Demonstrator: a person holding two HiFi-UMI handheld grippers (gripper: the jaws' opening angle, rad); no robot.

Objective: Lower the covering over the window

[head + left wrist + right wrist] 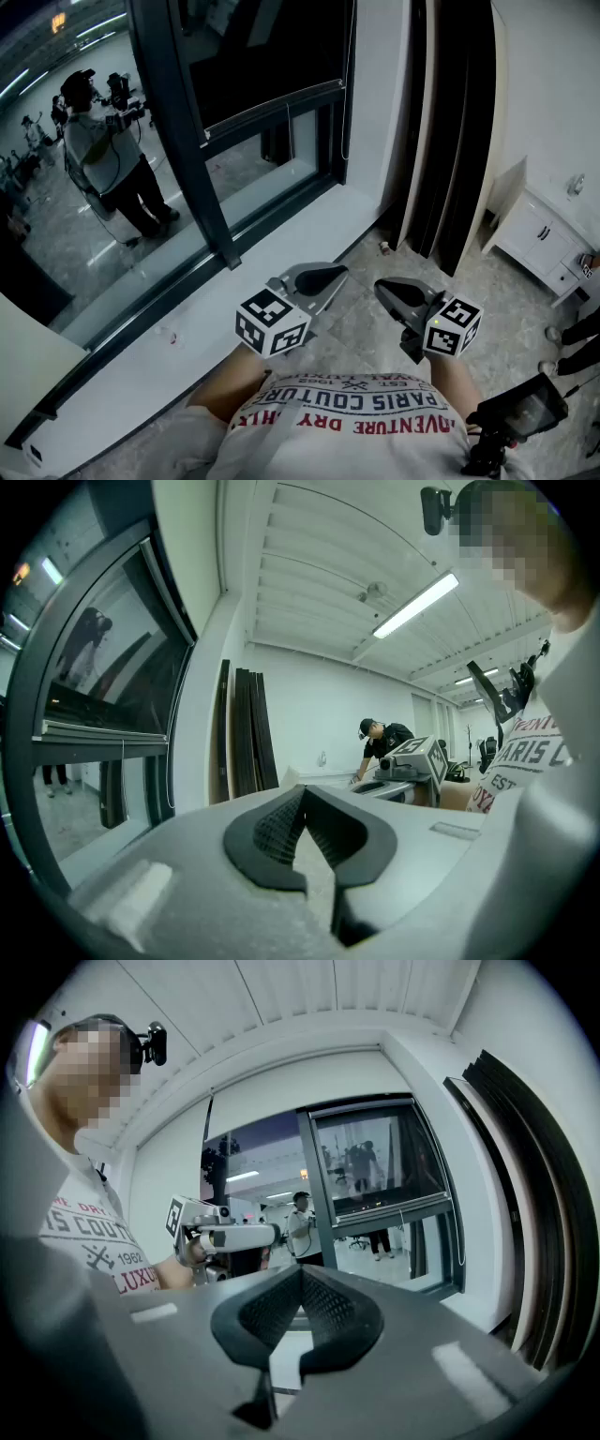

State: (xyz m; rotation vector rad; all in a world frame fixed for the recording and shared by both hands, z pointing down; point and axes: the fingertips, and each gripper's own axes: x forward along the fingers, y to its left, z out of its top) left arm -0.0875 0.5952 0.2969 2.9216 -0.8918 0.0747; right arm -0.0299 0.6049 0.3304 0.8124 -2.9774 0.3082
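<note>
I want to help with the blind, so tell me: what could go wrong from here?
1. The pull cord under the blind's bottom rail looks very thin, so a gripper might miss it or let it slip.
2. The left gripper and right gripper are both shut and empty; they must open before grabbing anything.
3. The window glass sits right behind the cord, so a reach could bump it.

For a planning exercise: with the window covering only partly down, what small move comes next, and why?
Probably open the left gripper and raise it toward the grey bottom rail of the dark blind: the rail hangs partway down, and that gripper is shut, empty.
</note>
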